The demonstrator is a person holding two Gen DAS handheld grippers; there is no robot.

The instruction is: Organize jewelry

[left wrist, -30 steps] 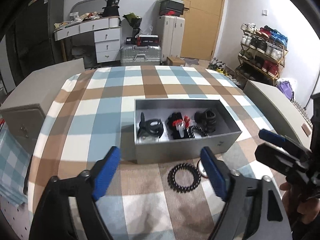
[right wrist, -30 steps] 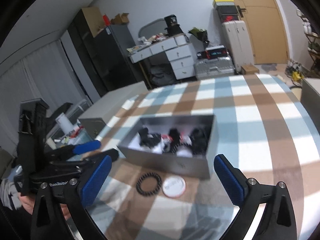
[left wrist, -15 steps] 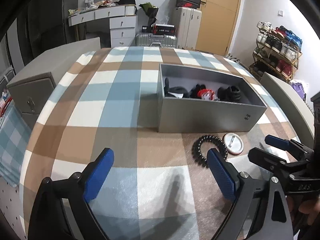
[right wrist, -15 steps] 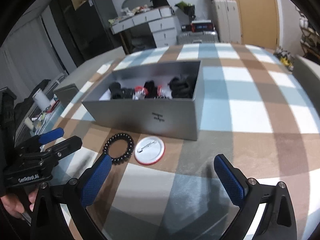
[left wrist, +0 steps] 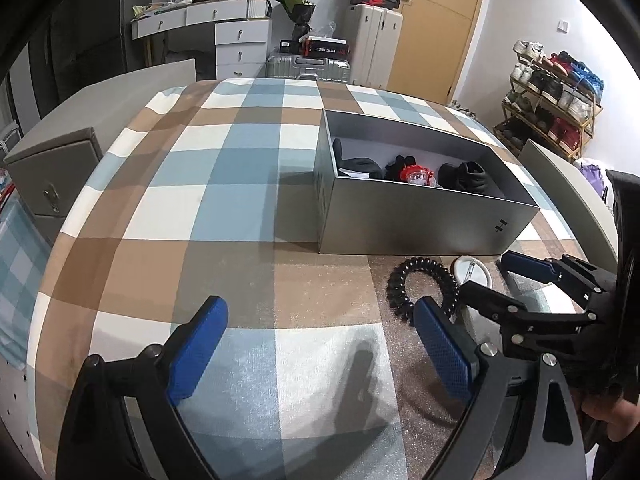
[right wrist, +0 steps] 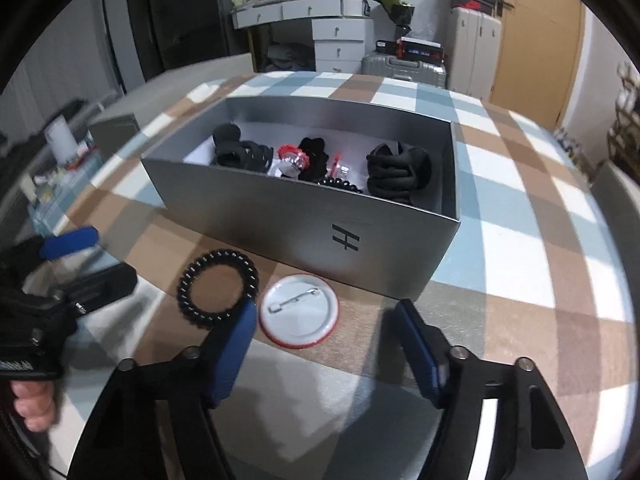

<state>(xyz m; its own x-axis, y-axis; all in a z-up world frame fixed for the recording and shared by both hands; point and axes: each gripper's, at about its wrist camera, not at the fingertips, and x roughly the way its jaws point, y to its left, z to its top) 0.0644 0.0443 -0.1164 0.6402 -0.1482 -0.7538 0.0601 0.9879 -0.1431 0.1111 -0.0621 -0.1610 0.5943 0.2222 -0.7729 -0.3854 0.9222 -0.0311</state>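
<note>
The right claw (right wrist: 324,344) was closing, nothing yet between its pads, over the round white pin badge with red rim (right wrist: 299,311), at six o'clock from the grey rectangular box (right wrist: 304,220) on the checked desk (right wrist: 520,240). The left claw (left wrist: 320,352) was wide, empty. Next, I judge: lower and grip the badge.

This is a room in somebody's home. At twelve o'clock stands a white desk with drawers (left wrist: 236,36), piled with stuff. Silver suitcases (left wrist: 308,66) sit on the floor beside it. At two o'clock there is a rack full of shoes (left wrist: 552,92). A wooden door (left wrist: 436,24) is at one o'clock.
</note>
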